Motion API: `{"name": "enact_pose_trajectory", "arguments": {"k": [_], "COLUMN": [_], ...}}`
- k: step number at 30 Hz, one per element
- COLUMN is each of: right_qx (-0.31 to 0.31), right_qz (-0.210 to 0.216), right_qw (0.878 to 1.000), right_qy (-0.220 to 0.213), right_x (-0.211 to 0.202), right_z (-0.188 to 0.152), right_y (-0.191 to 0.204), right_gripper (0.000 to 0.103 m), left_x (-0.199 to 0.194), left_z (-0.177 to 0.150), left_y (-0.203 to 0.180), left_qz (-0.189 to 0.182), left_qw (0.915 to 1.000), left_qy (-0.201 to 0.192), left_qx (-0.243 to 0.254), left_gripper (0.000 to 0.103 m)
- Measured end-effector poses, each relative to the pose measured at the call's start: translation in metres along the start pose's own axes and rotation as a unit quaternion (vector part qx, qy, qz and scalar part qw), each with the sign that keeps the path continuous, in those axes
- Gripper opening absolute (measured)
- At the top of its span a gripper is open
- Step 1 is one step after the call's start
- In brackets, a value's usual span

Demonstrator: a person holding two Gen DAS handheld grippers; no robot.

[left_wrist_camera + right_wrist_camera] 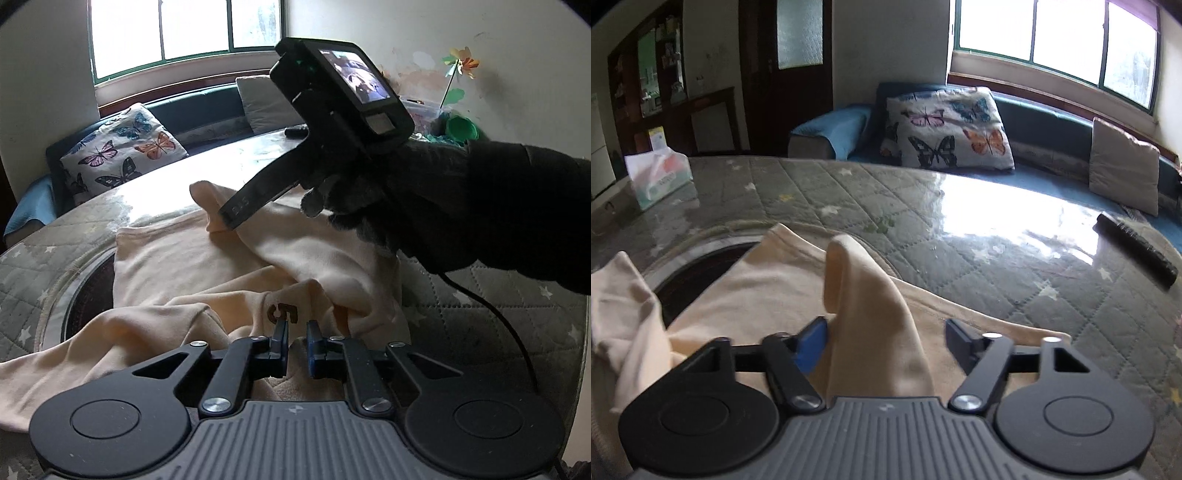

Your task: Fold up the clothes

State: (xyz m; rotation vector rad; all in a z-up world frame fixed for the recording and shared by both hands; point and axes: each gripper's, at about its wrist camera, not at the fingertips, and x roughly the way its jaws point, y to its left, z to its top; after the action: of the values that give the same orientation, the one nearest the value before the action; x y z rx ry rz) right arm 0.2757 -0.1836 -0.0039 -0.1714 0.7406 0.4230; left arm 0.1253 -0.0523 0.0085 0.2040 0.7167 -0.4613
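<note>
A cream sweatshirt (173, 273) lies crumpled on the quilted table, with a dark logo near its raised front fold. My left gripper (297, 325) sits low over that fold, its jaws a narrow gap apart with cloth bunched between and behind them. My right gripper (886, 334) is open, and a sleeve (864, 295) of the sweatshirt (783, 280) drapes up between its fingers, resting against the blue left pad (812, 343). The right gripper also shows in the left wrist view (229, 216), held by a dark gloved hand over the sleeve end.
The table (979, 258) has a grey star-quilted cover under glass and a dark round inset (701, 269). A tissue pack (657, 177) stands far left. A black remote (1134, 247) lies at the right. A bench with a butterfly cushion (949, 129) runs behind.
</note>
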Motion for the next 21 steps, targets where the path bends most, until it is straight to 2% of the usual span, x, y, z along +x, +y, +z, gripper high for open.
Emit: {"name": "enact_pose_trajectory", "arguments": {"k": [1,3,5,7,9,16,21], "right_qx": [0.003,0.008,0.012,0.020,0.029,0.061,0.060], "right_qz": [0.000,-0.006,-0.012,-0.021,-0.028,-0.068,-0.062], "right_qw": [1.000,1.000,1.000,0.999,0.999,0.993,0.994], "right_qy": [0.003,0.004,-0.002,-0.015,-0.030,-0.073,-0.064], "right_x": [0.002,0.000,-0.008,-0.023,-0.040,-0.112,-0.122], "right_z": [0.000,-0.003,-0.005,-0.006,-0.008,-0.024,-0.032], "right_y": [-0.002,-0.007,-0.013,-0.018,-0.026,-0.056,-0.061], "right_gripper": [0.048,0.026,0.017,0.014,0.007,0.006,0.010], "left_x": [0.000,-0.002,-0.008,-0.016,-0.025,-0.036,-0.030], "left_z": [-0.001,-0.002,-0.003,-0.004,-0.006,-0.013,-0.007], "left_y": [0.001,0.003,0.004,0.005,0.005,-0.001,-0.011], "left_qz": [0.000,0.003,0.006,0.011,0.014,0.024,0.034], "left_qw": [1.0000,1.0000,0.9999,0.9996,0.9993,0.9991,0.9989], "left_qy": [0.000,-0.005,-0.013,-0.023,-0.032,-0.034,-0.031], "left_qx": [-0.001,-0.003,-0.009,-0.013,-0.015,-0.006,0.008], "left_gripper": [0.011,0.008,0.006,0.004,0.003,0.003,0.011]}}
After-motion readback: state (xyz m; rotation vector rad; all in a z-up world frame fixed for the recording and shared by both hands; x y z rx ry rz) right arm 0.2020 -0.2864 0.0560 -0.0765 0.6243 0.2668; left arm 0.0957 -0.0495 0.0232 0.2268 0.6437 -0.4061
